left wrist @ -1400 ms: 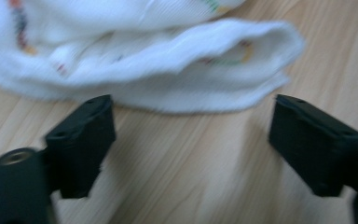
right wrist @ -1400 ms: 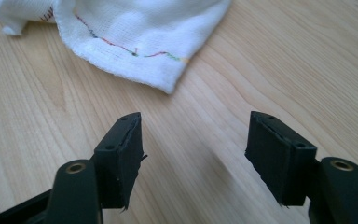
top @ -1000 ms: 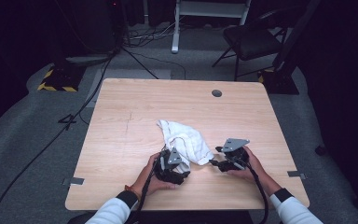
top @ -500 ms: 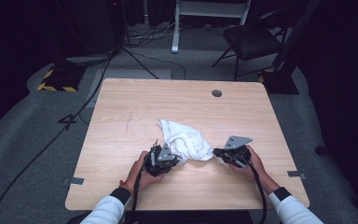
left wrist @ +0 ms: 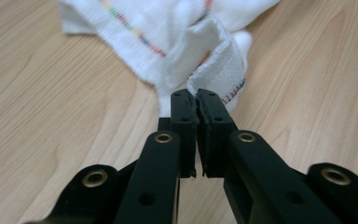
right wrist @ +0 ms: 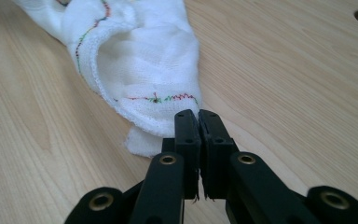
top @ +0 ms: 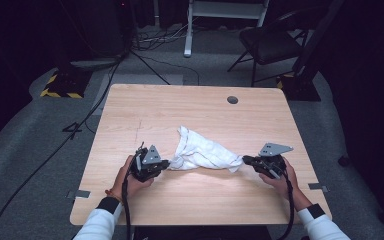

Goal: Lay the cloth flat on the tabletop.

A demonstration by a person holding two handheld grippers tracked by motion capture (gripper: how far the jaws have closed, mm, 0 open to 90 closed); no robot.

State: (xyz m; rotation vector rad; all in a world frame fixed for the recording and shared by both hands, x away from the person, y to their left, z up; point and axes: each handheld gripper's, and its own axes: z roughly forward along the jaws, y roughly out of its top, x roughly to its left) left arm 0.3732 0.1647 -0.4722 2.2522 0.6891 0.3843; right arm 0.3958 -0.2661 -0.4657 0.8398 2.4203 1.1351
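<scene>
A pale wooden counter (top: 200, 120) with a small round cable hole (top: 232, 100) near its far edge stands on grey carpet in a dark room. Beyond the hole, off the counter, are a black folding chair (top: 270, 42) and a white metal stand (top: 225, 20).

On the counter, nearer the person than the hole and slightly to its left, lies a white woven cloth with thin multicoloured stitched lines (top: 202, 152). It is drawn into a long bundle, its long axis running across the counter from left to right, with a bunched peak rising at its far left part.

A person in white sleeves holds 2 black claws, 1 at each end of that bundle. The left claw (top: 161, 163) is closed on the cloth's left end; in the left gripper view its 2 jaws meet on a folded hem of cloth (left wrist: 214, 70). The right claw (top: 245, 160) is closed on the cloth's right end; in the right gripper view its jaws are pressed together on the cloth's edge (right wrist: 144, 88), just below a red and green stitch line.

Each claw sits at its own end, so neither hand is nearer. Any further spreading would probably run along that left-to-right axis, the claws moving apart. The cloth looks slack and rumpled between them rather than taut.
</scene>
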